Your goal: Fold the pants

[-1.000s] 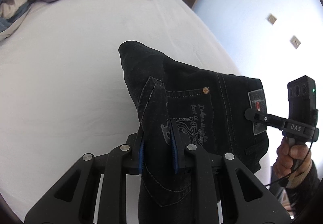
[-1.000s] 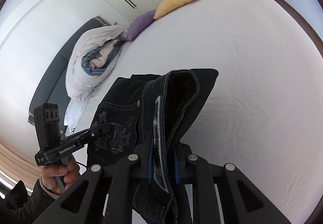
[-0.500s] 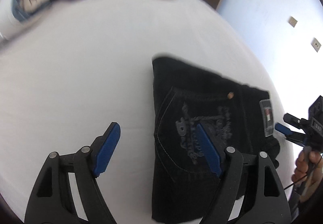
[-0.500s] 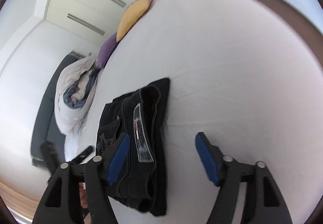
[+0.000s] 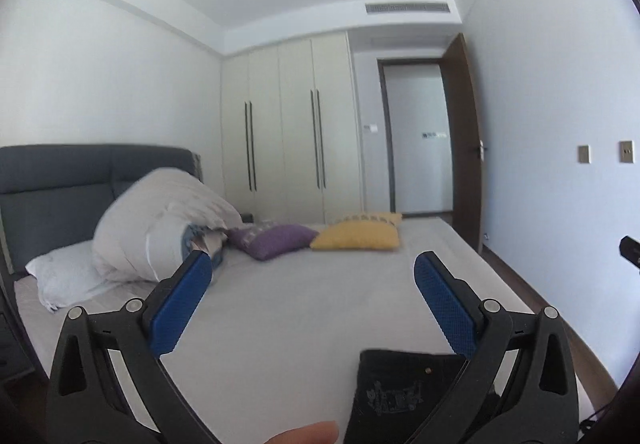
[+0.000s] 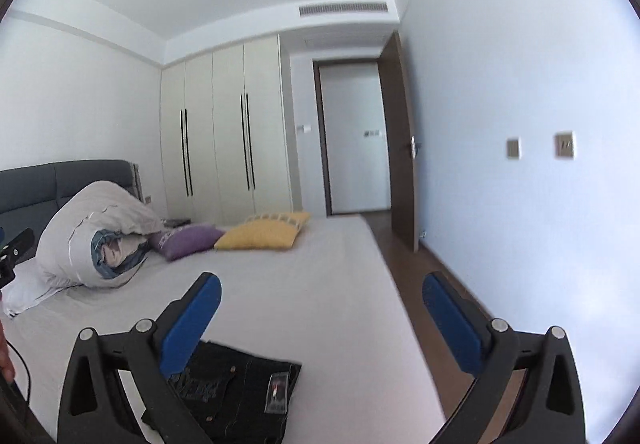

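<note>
Bedroom, white bed (image 6: 320, 284), wardrobe at 12 o'clock. Pants (image 6: 240, 392) lie folded flat on the bed near its edge, at 6 o'clock in both views. Left gripper (image 5: 312, 304) spread, empty; right gripper (image 6: 320, 320) spread, empty, both raised clear of the cloth. Task looks near done. Risks: stiff denim may spring open unpressed; a low gripper pass could snag the top layer; a nudge could slide the pants off the edge.

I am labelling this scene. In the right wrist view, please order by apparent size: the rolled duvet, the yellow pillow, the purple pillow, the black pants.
1. Duvet
2. Pants, though nearness enlarges them and the hand-held gripper hides part
3. Yellow pillow
4. Purple pillow, partly hidden behind the yellow one, so it is only slightly smaller
</note>
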`<control>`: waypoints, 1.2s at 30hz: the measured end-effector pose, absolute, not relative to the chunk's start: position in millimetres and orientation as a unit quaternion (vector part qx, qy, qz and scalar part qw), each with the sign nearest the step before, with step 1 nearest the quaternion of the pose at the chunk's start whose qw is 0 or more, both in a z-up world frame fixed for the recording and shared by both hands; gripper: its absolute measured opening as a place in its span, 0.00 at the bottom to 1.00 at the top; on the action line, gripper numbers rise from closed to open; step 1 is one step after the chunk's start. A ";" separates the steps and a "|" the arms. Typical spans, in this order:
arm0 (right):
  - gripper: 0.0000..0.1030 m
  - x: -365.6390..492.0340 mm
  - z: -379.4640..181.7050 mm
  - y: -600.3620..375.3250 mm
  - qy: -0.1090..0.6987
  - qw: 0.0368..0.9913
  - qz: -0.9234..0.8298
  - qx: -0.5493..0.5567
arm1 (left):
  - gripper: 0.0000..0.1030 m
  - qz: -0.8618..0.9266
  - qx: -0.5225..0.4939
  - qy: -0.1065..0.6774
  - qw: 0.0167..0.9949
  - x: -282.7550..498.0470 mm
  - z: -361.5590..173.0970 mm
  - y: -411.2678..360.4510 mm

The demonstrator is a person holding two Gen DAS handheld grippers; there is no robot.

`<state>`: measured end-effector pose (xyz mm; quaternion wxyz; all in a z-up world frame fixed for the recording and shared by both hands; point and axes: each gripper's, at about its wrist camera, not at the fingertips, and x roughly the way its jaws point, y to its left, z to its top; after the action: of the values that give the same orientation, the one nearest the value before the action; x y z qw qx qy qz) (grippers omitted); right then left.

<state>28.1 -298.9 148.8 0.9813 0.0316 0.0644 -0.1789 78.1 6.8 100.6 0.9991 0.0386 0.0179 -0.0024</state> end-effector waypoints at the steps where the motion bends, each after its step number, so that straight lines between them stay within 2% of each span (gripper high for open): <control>1: 1.00 19.1 161.7 -295.6 0.045 0.981 -0.187 0.015 | 1.00 0.000 0.050 0.016 0.999 69.6 111.7 7.9; 5: 1.00 -2.0 200.0 -275.9 0.003 0.981 -0.195 -0.017 | 1.00 0.003 0.056 0.065 0.996 66.4 138.9 20.0; 8: 1.00 -4.4 209.9 -268.0 0.013 0.982 -0.187 -0.006 | 1.00 0.025 0.057 0.126 0.990 72.7 135.8 25.5; 15: 1.00 29.8 155.1 -276.2 0.171 0.966 -0.187 0.050 | 1.00 -0.051 0.031 0.317 0.946 97.2 39.9 -14.9; 19: 1.00 37.1 113.8 -280.4 0.246 0.945 -0.173 0.125 | 1.00 -0.066 0.032 0.388 0.919 120.7 -28.2 -39.1; 25: 1.00 39.7 66.0 -258.0 0.318 0.928 -0.162 0.107 | 1.00 -0.066 0.032 0.435 0.897 120.2 -71.1 -45.7; 36: 1.00 40.2 53.5 -256.4 0.362 0.914 -0.161 0.090 | 1.00 -0.061 0.039 0.444 0.893 109.8 -70.1 -39.1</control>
<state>40.2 -256.4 53.5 0.9137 0.0900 0.3620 -0.1612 109.8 -39.1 -70.1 0.8929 0.0392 0.4444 -0.0609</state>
